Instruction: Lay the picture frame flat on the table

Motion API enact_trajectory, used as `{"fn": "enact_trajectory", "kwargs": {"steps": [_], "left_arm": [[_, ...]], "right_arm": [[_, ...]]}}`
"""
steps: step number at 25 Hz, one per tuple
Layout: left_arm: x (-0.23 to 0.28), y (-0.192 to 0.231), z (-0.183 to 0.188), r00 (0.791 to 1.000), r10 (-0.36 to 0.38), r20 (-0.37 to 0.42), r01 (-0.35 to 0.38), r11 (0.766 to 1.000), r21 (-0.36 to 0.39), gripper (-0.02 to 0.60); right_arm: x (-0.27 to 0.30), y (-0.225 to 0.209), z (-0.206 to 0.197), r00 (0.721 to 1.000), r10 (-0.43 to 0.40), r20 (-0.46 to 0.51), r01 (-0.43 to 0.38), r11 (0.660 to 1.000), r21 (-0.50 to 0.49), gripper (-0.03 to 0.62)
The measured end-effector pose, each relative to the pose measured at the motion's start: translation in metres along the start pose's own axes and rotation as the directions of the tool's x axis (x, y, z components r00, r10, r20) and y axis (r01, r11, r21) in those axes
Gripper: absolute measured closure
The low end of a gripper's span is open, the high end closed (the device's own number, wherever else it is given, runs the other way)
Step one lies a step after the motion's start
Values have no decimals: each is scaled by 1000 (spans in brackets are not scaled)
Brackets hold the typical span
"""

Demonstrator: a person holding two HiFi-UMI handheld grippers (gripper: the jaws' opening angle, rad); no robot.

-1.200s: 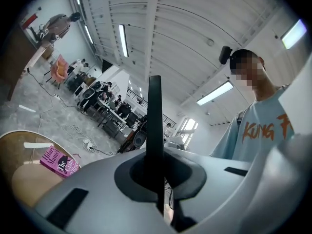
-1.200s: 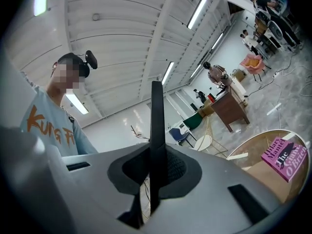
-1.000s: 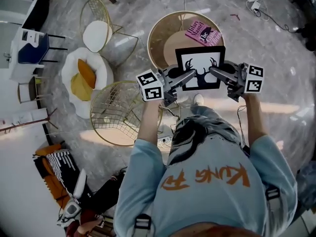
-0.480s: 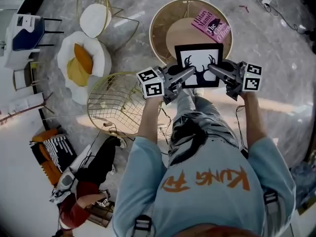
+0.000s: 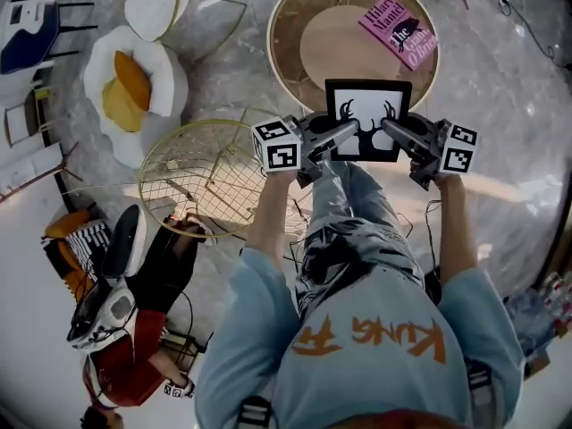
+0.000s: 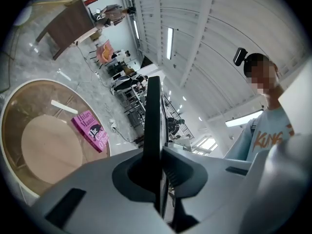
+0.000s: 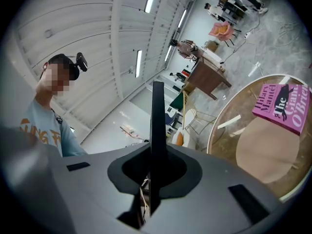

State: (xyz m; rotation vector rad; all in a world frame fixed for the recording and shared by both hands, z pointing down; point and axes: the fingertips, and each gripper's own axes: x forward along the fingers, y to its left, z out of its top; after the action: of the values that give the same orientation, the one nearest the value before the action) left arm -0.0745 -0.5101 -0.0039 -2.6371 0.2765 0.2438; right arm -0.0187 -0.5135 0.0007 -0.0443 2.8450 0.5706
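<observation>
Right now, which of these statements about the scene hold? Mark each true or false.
1. A yellow cushion lies in the white chair. True.
2. The pink book lies in that chair. False: it lies on the round table.
3. The right claw is shut on the picture frame. True.
4. The picture frame rests on the pink book. False: they are apart, with the frame at the table's near edge.

One picture frame (image 5: 367,120), one book (image 5: 399,30), one round table (image 5: 340,47).
One left gripper (image 5: 350,129), one right gripper (image 5: 388,125), two wire chairs (image 5: 197,181) (image 5: 154,3), one armchair (image 5: 165,79).
</observation>
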Motion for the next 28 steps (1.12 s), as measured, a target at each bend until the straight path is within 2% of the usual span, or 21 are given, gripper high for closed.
{"fn": "enact_trajectory", "kwargs": {"steps": [4, 9, 15, 28], "left_arm": [[-1, 22, -18, 999, 48, 5, -48, 996, -73, 522], [-2, 30, -32, 998, 53, 18, -50, 989, -143, 518], [-4, 15, -11, 998, 59, 30, -52, 982, -180, 514], [1, 28, -22, 997, 76, -14, -77, 972, -220, 502]], "right_arm": [[2, -23, -17, 1000, -20, 12, 19, 997, 71, 562], [1, -29, -29, 998, -57, -25, 60, 992, 111, 562], [5, -10, -8, 995, -88, -47, 94, 986, 137, 562], [1, -25, -18, 989, -133, -66, 143, 974, 177, 554]]}}
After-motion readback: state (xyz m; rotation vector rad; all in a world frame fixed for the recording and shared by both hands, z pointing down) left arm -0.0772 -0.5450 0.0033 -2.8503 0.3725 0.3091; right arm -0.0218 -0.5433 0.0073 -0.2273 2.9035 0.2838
